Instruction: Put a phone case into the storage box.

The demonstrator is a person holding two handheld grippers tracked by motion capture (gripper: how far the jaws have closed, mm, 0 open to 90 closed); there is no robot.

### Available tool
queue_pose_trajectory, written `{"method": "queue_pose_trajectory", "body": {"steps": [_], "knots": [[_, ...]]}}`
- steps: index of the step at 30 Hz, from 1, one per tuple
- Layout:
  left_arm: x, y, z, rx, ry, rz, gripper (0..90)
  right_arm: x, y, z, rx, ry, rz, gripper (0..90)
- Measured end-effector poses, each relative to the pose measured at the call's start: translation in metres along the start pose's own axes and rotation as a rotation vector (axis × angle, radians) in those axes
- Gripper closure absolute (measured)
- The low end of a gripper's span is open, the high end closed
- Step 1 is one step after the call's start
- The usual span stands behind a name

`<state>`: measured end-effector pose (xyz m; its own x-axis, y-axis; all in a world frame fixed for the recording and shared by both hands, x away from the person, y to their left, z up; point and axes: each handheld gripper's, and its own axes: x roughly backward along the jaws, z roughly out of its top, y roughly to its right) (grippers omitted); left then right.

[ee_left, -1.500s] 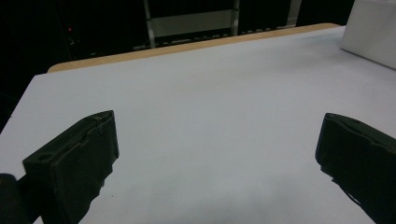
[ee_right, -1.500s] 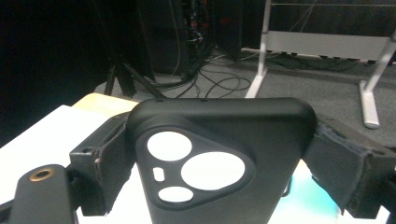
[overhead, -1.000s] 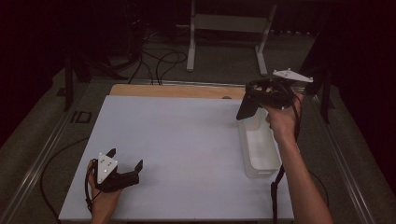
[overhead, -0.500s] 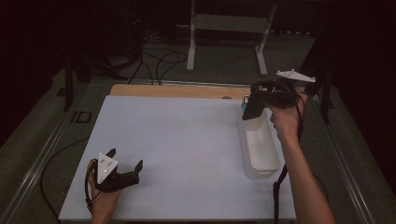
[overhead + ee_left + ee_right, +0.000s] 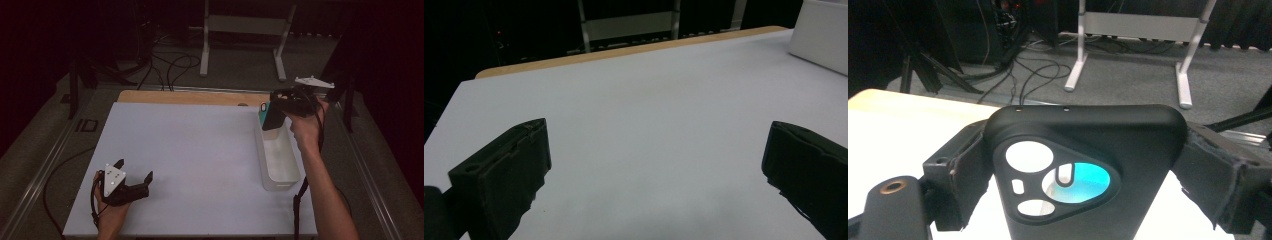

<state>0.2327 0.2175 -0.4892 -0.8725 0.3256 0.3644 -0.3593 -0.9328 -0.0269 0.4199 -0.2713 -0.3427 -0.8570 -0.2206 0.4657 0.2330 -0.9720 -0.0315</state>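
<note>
A black phone case (image 5: 272, 116) with a teal inside hangs over the far end of the white bin (image 5: 292, 177) at the table's right. My right gripper (image 5: 278, 106) is shut on it. In the right gripper view the case (image 5: 1083, 170) sits clamped between both jaws, its camera cut-outs facing me. My left gripper (image 5: 134, 177) rests low on the white table (image 5: 200, 150) near the front left corner, open and holding nothing. In the left gripper view its two black fingers (image 5: 504, 175) stand wide apart over bare table.
A white stand (image 5: 245, 30) and several cables lie on the floor beyond the table. A wooden strip (image 5: 190, 97) runs along the table's far edge. The bin's corner (image 5: 824, 35) appears at the upper right of the left gripper view.
The right gripper has carried the phone case a little to the right and turned it more upright over the bin's far end. The left gripper has stayed put.
</note>
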Motion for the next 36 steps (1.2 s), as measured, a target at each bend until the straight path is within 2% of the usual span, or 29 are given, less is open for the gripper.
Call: {"method": "queue_pose_trajectory", "body": {"steps": [15, 36], "knots": [[0.000, 0.000, 0.000, -0.001, 0.003, -0.003, 0.0, -0.021, 0.004, -0.015, -0.014, -0.062, -0.028, 13.4], [0.001, 0.000, 0.000, 0.001, 0.006, 0.002, 0.0, -0.039, 0.007, -0.027, -0.043, -0.102, -0.047, 13.4]]}}
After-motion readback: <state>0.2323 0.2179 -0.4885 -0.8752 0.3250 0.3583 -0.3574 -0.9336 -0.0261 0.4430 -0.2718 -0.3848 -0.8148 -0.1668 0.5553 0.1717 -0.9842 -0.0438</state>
